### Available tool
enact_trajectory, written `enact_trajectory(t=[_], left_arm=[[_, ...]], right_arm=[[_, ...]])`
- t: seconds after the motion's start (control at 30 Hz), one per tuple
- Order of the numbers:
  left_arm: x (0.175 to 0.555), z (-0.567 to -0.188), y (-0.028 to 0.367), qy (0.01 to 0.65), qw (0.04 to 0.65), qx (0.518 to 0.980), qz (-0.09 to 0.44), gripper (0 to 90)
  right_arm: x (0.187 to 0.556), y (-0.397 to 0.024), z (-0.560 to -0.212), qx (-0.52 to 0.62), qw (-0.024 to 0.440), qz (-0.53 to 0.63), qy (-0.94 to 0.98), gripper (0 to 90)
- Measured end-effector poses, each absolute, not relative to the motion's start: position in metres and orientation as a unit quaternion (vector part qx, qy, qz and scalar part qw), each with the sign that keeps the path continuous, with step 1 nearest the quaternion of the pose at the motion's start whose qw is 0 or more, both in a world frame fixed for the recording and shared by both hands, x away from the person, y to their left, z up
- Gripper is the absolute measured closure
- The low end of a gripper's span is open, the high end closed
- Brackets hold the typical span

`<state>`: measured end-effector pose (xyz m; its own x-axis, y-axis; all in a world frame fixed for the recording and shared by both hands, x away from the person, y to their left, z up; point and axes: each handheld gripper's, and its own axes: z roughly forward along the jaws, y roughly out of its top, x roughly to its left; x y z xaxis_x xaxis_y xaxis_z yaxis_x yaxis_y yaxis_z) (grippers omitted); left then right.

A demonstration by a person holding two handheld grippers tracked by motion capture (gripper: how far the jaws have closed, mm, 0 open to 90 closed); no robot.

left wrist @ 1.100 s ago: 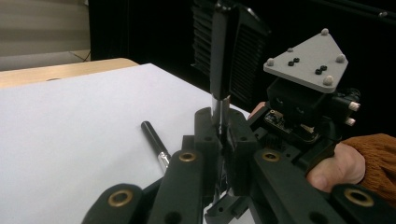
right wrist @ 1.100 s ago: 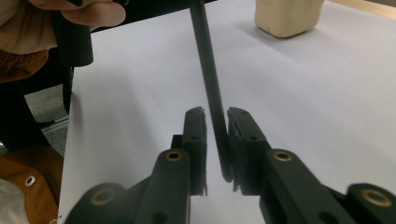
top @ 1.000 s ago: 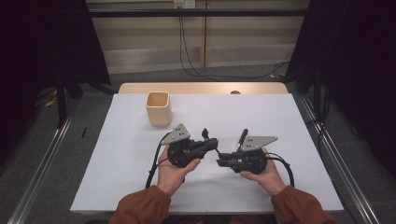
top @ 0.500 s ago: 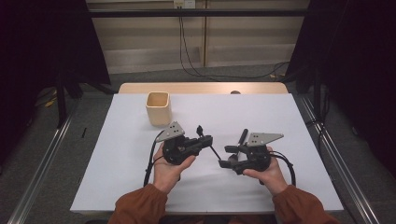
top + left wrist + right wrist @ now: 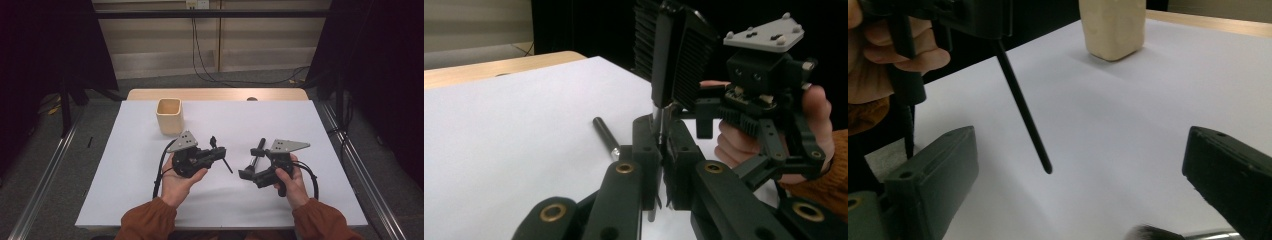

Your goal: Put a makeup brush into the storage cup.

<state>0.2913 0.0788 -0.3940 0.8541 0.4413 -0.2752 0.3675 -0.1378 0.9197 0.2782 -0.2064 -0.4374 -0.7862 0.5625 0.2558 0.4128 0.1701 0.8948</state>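
Two hands hold two grippers over a white table (image 5: 125, 190). The left gripper (image 5: 218, 151) sits in the left hand (image 5: 177, 177), and its jaws are squeezed tight on a thin black stick (image 5: 226, 164). The stick slants down from the jaws with its tip above the white top. In the left gripper view the jaws pinch the stick (image 5: 605, 136) near its shiny end. The right gripper (image 5: 252, 159) is in the right hand (image 5: 290, 182), and its jaws are spread wide with nothing between them. In the right gripper view the stick (image 5: 1023, 114) hangs down in front, and a fuzzy brush tip (image 5: 1153, 232) with a shiny part peeks in at the bottom edge. A tan cup (image 5: 170, 115) stands upright near the far side of the table, well apart from both grippers.
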Motion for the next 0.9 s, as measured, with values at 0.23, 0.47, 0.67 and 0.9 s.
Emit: enact_trajectory(t=[0.23, 0.47, 0.67, 0.9], left_arm=[[0.293, -0.390, 0.087, 0.272, 0.596, 0.755, 0.031, 85.7], [0.293, -0.387, 0.092, 0.279, 0.589, 0.757, 0.030, 85.7], [0.295, -0.383, 0.099, 0.284, 0.577, 0.765, 0.039, 85.7], [0.297, -0.381, 0.106, 0.286, 0.567, 0.771, 0.045, 85.7]], right_arm=[[0.278, -0.208, -0.438, 0.335, 0.075, 0.554, 0.758, 1.7], [0.276, -0.212, -0.437, 0.356, 0.098, 0.556, 0.745, 2.2], [0.272, -0.221, -0.438, 0.365, 0.121, 0.561, 0.733, 1.9], [0.266, -0.232, -0.439, 0.382, 0.148, 0.562, 0.719, 0.0]])
